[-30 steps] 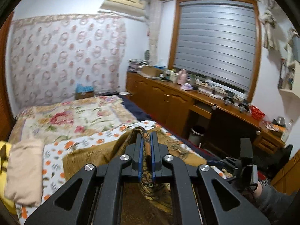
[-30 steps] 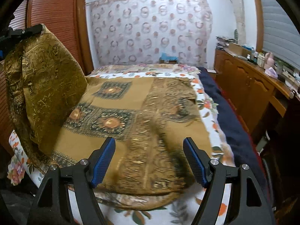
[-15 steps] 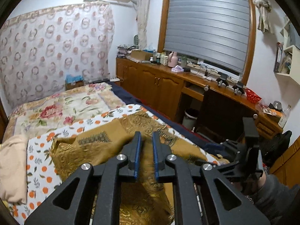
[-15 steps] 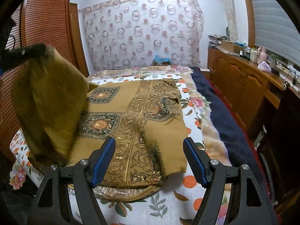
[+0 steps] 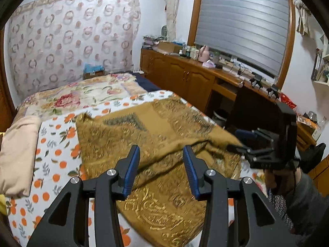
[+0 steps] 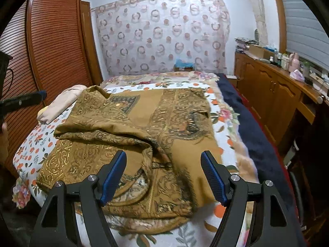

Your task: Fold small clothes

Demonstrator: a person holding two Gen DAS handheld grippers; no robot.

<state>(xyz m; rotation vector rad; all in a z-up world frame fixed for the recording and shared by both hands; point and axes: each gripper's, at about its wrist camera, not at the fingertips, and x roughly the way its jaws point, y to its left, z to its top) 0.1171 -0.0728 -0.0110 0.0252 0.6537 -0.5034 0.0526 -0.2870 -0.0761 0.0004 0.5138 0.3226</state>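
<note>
A beige pillow (image 5: 18, 154) lies on the orange-dotted sheet (image 5: 55, 164), beside a wooden cabinet (image 5: 185, 80).

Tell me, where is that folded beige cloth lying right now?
The beige cloth lies on the orange-dotted sheet at the left edge of the left wrist view, left of the gold patterned garment, apart from it.

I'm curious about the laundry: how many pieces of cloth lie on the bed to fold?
2: a gold patterned garment spread mid-bed, and a folded beige cloth at the bed's edge beside it. More may be hidden.
</note>
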